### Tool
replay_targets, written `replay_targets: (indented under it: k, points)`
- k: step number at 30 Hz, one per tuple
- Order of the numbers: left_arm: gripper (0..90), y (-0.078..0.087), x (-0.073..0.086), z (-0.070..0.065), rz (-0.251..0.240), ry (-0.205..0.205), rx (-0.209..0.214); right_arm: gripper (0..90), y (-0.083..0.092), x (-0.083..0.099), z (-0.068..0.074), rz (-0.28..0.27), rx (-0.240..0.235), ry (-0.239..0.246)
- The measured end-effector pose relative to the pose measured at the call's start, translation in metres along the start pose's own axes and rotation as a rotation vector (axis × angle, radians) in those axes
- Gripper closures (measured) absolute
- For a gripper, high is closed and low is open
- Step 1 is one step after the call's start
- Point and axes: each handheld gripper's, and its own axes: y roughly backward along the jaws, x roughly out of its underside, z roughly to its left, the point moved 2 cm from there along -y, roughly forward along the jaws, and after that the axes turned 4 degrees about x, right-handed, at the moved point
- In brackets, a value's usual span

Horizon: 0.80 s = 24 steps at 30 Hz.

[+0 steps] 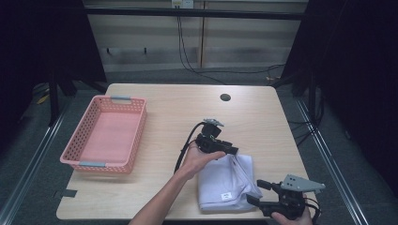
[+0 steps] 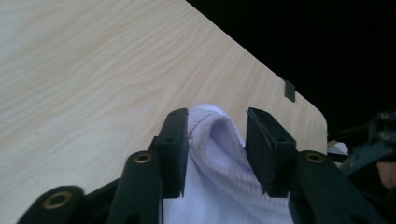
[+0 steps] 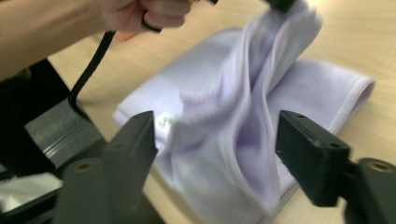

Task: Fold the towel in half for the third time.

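Folding a white cloth (image 1: 225, 183) on the table (image 1: 164, 117), the left gripper (image 2: 217, 140) straddles a raised hem with jaws parted, seemingly releasing it, while the right gripper (image 1: 257, 193) hovers spread wide.

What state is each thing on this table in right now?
White folded cloth: lying on the table, one edge raised.
Left gripper: open, the raised cloth edge between its jaws.
Right gripper: open, holding nothing.
Pink basket: upright, empty.
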Motion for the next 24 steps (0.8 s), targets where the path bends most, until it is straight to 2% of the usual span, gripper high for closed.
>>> replay_targets:
  k: [1,2,3,5,7,8,9,11,13,14,15,16,17,18,19,21,23,24]
  points:
    - [53.3,0.004,0.0,0.0,-0.012,-0.005,0.006,26.6,0.0,-0.002,-0.001,-0.006,0.004,0.0]
    - [55.3,0.008,0.001,0.0,-0.011,-0.016,0.003,25.9,-0.001,-0.005,-0.001,-0.01,0.012,0.0]
    - [55.0,0.011,0.002,0.0,-0.008,-0.017,-0.011,25.9,-0.004,-0.008,-0.002,-0.007,0.01,0.006]
    - [54.9,0.016,0.007,0.002,0.007,-0.02,-0.02,26.9,-0.011,-0.012,-0.005,0.004,0.038,0.013]
    - [60.0,0.021,0.016,0.002,0.028,-0.048,-0.039,29.1,-0.022,-0.016,-0.015,0.02,0.063,0.021]
    - [61.4,0.023,0.02,0.002,0.036,-0.047,-0.043,29.1,-0.031,-0.019,-0.024,0.041,0.087,0.01]
    - [62.8,0.026,0.027,0.002,0.038,-0.06,-0.056,29.6,-0.036,-0.021,-0.028,0.055,0.073,-0.002]
    - [67.7,0.031,0.037,0.002,0.044,-0.068,-0.064,34.0,-0.05,-0.024,-0.035,0.099,0.126,0.018]
    - [71.1,0.036,0.047,0.002,0.056,-0.089,-0.066,39.5,-0.063,-0.026,-0.044,0.111,0.099,-0.021]
    - [72.1,0.037,0.049,0.002,0.054,-0.1,-0.071,41.7,-0.071,-0.027,-0.048,0.128,0.141,-0.016]
    - [72.0,0.04,0.052,0.003,0.049,-0.104,-0.08,53.5,-0.075,-0.027,-0.049,0.145,0.143,-0.006]
    - [70.2,0.04,0.055,0.004,0.047,-0.096,-0.075,70.4,-0.077,-0.028,-0.048,0.149,0.153,0.039]
    - [68.4,0.039,0.058,0.006,0.045,-0.091,-0.082,73.7,-0.078,-0.029,-0.046,0.155,0.187,0.037]
    - [67.5,0.038,0.061,0.008,0.041,-0.082,-0.081,77.2,-0.077,-0.029,-0.046,0.156,0.167,0.008]
    - [64.9,0.035,0.064,0.01,0.051,-0.078,-0.07,77.7,-0.073,-0.029,-0.044,0.144,0.178,0.003]
    - [62.6,0.03,0.07,0.013,0.076,-0.096,-0.099,77.4,-0.065,-0.026,-0.044,0.142,0.198,0.001]
    - [61.4,0.027,0.073,0.013,0.066,-0.099,-0.098,79.7,-0.059,-0.019,-0.048,0.165,0.219,-0.008]
    - [59.7,0.026,0.074,0.012,0.08,-0.115,-0.114,78.8,-0.058,-0.014,-0.051,0.18,0.231,-0.019]
